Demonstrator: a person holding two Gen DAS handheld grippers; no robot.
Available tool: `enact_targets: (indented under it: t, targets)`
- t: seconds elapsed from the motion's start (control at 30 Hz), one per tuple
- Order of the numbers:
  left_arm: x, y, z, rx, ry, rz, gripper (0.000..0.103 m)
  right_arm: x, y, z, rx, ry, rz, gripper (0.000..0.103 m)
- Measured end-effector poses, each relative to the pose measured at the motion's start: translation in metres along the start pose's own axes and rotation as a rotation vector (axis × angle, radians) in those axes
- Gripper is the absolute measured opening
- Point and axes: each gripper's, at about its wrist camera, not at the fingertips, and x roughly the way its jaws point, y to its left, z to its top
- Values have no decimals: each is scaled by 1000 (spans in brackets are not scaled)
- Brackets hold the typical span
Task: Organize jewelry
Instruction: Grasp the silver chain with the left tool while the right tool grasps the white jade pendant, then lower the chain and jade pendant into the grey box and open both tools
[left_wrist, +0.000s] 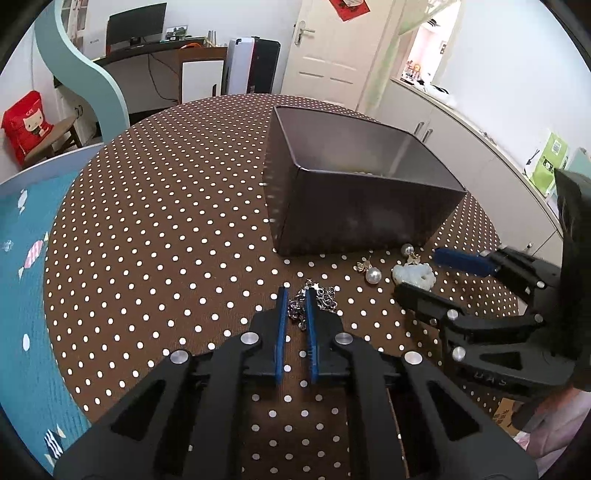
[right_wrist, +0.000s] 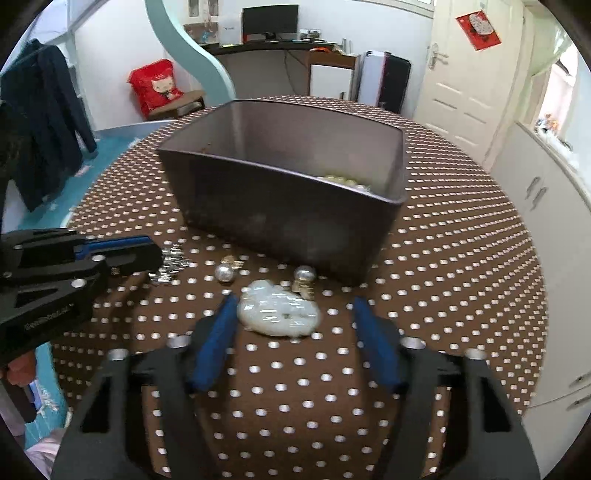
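Note:
A dark metal box stands on the polka-dot table with pale beads inside. A silver chain lies in front of it. My left gripper has its jaws nearly closed around the chain, on the table. Two pearl earrings lie beside a white jade pendant. My right gripper is open, its fingers on either side of the pendant.
The round table's edge curves at left above a blue patterned mat. White cabinets stand to the right. A desk with a monitor and a door are at the back.

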Motion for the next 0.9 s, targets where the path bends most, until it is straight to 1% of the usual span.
enact_targets:
  t: [0.03, 0.13, 0.2, 0.23, 0.47, 0.6, 0.8, 0.83, 0.9]
  targets:
    - [-2, 2, 0, -8, -5, 0, 8, -1, 2, 0, -23, -5, -7, 42]
    - [-11, 7, 2, -26, -24, -17, 8, -1, 2, -1, -24, -6, -2, 41]
    - [-16, 8, 4, -30, -38, -13, 8, -2, 0, -1, -18, -1, 2, 41]
    - [-19, 9, 4, -30, -44, -16, 8, -2, -1, 0, -18, -2, 4, 39]
    - [-37, 9, 11, -43, -93, -29, 8, -14, -3, 4, -5, -26, 16, 39]
    - [-48, 7, 20, -44, -124, -35, 8, -23, -4, 7, -6, -49, 21, 39]
    - [-69, -6, 41, -9, -199, -48, 8, -38, -9, 12, 5, -84, 7, 39]
    - [-74, -7, 45, 0, -218, -41, 8, -41, -10, 12, 8, -92, 14, 39]
    - [-84, -7, 53, 10, -256, -50, 8, -47, -13, 15, 21, -107, 26, 39]
